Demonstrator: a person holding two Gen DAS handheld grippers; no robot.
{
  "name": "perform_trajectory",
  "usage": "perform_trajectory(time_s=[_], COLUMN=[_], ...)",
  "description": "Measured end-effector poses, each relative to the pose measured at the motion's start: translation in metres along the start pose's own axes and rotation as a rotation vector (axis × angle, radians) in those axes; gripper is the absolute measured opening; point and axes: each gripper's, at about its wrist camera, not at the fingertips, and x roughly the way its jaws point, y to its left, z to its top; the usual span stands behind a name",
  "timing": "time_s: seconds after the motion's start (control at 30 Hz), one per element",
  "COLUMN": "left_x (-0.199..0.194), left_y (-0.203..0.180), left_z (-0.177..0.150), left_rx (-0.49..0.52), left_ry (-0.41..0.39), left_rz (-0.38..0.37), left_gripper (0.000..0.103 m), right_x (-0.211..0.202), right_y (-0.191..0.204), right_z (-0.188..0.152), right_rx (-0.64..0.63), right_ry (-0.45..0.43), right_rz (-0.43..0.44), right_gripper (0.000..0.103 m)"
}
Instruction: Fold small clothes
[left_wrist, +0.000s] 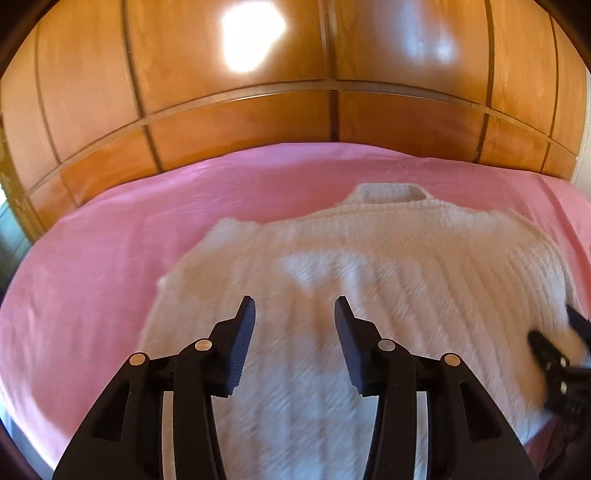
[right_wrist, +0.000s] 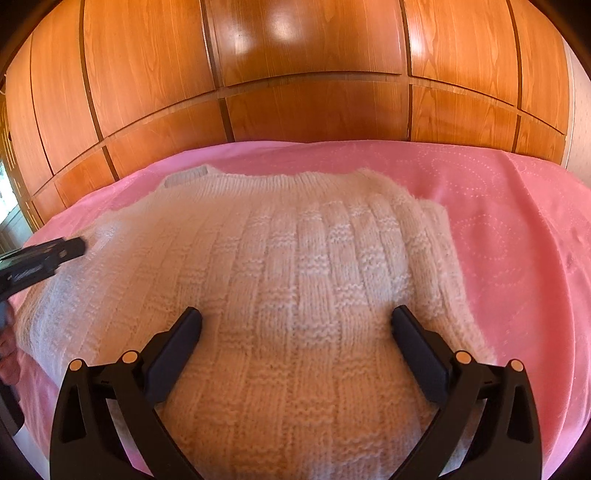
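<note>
A small white knitted sweater (left_wrist: 362, 266) lies flat on a pink bedsheet (left_wrist: 110, 251), collar (left_wrist: 388, 192) pointing away from me. My left gripper (left_wrist: 294, 308) is open and empty, hovering over the sweater's lower left part. My right gripper (right_wrist: 295, 317) is open wide and empty over the sweater's (right_wrist: 295, 266) lower middle. The right gripper also shows at the right edge of the left wrist view (left_wrist: 554, 347), and the left gripper at the left edge of the right wrist view (right_wrist: 44, 254). The left view is motion-blurred.
The pink sheet (right_wrist: 498, 221) covers a bed and extends around the sweater on all sides. A wooden panelled wardrobe (right_wrist: 295, 74) stands right behind the bed's far edge. A window glows at the far left (left_wrist: 5, 221).
</note>
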Motion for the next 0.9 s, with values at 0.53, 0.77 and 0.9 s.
perform_trajectory(time_s=[0.53,0.77,0.9], left_x=[-0.046,-0.050,-0.050], left_y=[0.040,0.045,0.046], left_z=[-0.035,-0.042,-0.043], left_rx=[-0.075,-0.075,-0.078], left_ry=[-0.013,-0.007,-0.004], left_rz=[0.059,0.065,0.063], left_gripper=[0.044,0.044,0.044], right_x=[0.000,-0.006,-0.020], right_y=[0.002,0.000,-0.008], right_z=[-0.002,0.004,0.011], right_rx=[-0.013,-0.025,-0.006], right_ry=[0.005,0.036,0.018], right_rz=[-0.014,-0.007,-0.016], right_gripper=[0.101,0.101,0.100])
